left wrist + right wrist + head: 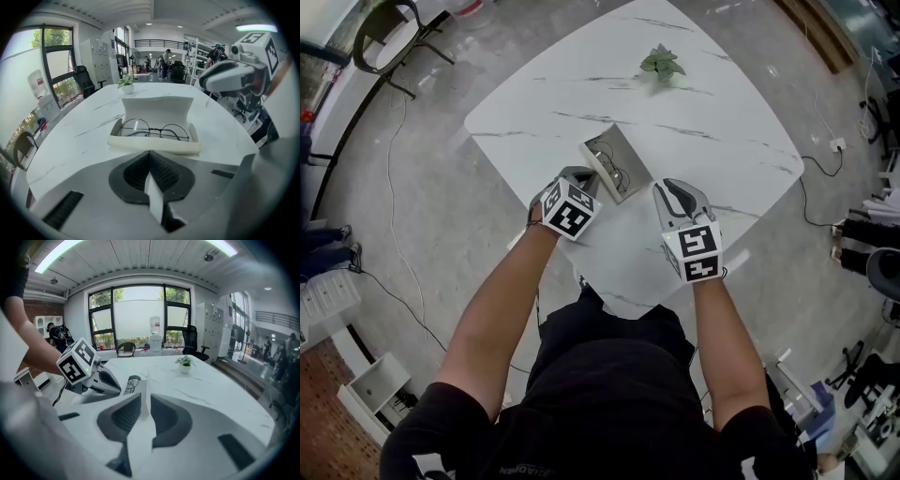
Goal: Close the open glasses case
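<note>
A white glasses case (617,161) lies open on the white marble table (712,131), with round wire glasses (154,131) in its tray and its lid (157,109) standing upright behind them. My left gripper (581,176) is shut with nothing in it, just short of the case's front edge (154,146), pointing at it. My right gripper (668,188) is also shut and holds nothing, to the right of the case and apart from it. In the right gripper view the case (133,383) shows edge-on beyond the jaws, beside the left gripper (86,371).
A small potted plant (661,64) stands at the far side of the table. A chair (389,33) and cables lie on the floor to the left. The table's near edge (623,302) is close to the person's body.
</note>
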`<control>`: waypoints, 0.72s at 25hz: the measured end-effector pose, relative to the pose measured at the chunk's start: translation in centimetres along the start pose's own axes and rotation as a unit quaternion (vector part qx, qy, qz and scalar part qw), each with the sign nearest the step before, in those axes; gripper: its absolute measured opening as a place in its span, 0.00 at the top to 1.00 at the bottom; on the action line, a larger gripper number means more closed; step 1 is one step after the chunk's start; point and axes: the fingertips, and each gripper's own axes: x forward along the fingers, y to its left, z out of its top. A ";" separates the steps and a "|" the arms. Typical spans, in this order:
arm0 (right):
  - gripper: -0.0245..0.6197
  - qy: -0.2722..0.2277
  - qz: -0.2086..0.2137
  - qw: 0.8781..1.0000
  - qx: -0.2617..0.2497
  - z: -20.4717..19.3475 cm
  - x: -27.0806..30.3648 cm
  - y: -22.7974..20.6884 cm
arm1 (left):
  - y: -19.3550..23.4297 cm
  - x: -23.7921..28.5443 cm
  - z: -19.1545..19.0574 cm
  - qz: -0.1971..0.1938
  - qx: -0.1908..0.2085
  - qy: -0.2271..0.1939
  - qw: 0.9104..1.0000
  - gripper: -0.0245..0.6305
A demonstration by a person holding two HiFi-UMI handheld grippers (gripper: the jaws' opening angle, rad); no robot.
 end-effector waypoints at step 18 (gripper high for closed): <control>0.87 0.036 0.011 0.999 -0.001 -2.5 3.4 0.1 | 0.0 0.1 0.0 0.003 0.004 0.010 1.000 0.96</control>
